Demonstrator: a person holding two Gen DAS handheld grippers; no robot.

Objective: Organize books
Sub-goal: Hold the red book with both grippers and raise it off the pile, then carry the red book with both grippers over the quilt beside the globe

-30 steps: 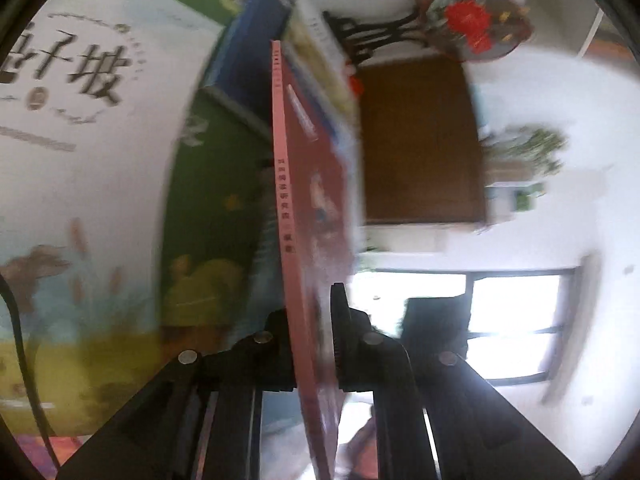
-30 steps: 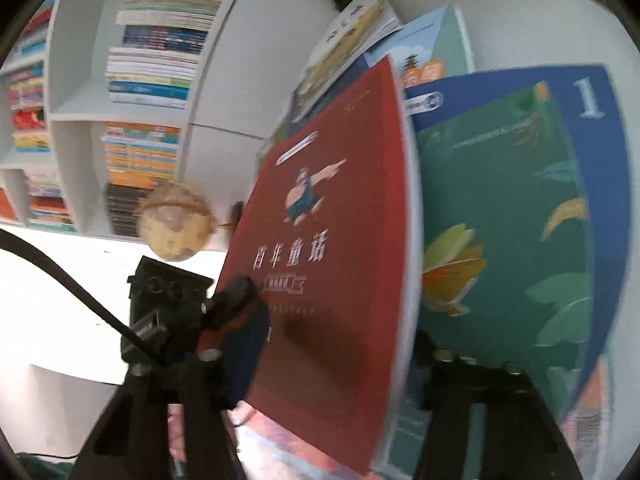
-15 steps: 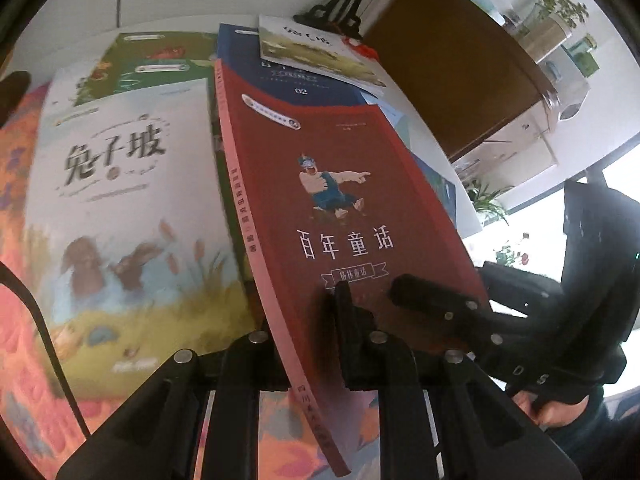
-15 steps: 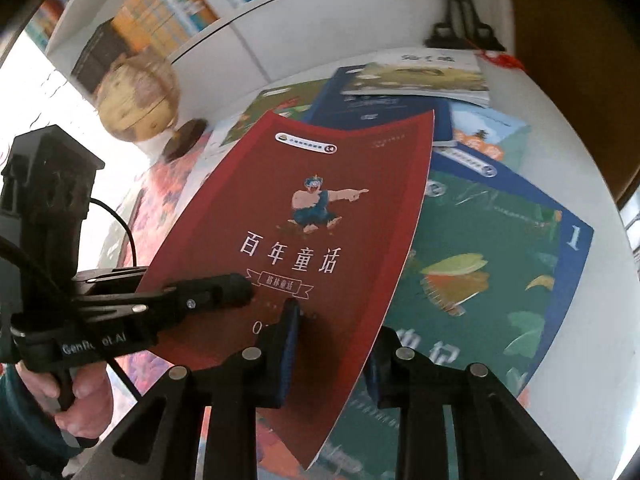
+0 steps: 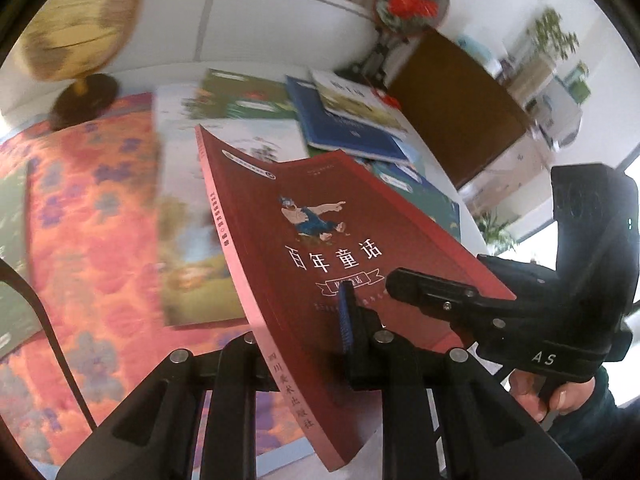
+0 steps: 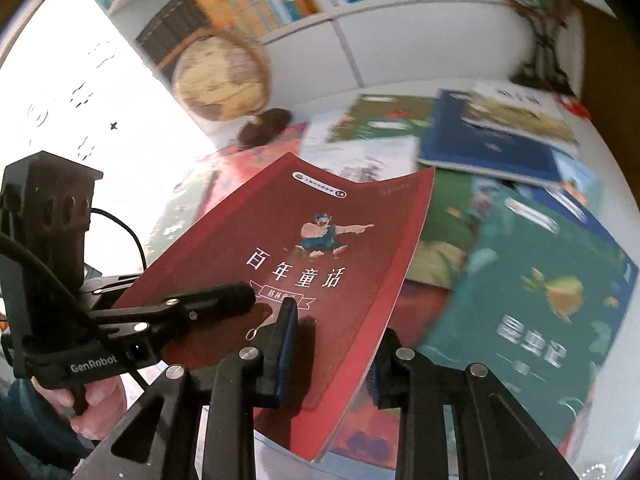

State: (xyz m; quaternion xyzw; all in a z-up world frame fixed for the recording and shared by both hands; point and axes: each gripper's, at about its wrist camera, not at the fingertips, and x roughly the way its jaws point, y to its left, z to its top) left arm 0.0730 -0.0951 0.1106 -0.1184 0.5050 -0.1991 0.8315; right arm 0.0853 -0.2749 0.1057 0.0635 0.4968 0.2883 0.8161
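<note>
The red book [image 5: 320, 240] is held clear above the bench [image 6: 420, 80], tilted, with its cover facing up. The left tool [image 5: 304, 344] is clamped on the book's lower edge near the spine; its jaws are opening slightly, yet the pads still appear to press the cover. The right tool [image 6: 332, 344] grips the same lower edge nearer the open side, one pad on the cover and the other under the pages.

Below the red book, other books lie flat and overlapping on the bench: a blue book [image 6: 488, 140], a green book [image 6: 540, 300] and a white picture book [image 5: 192, 200]. A globe [image 6: 220, 76] stands at the bench's far side, just beside a patterned orange cloth [image 5: 88, 220].
</note>
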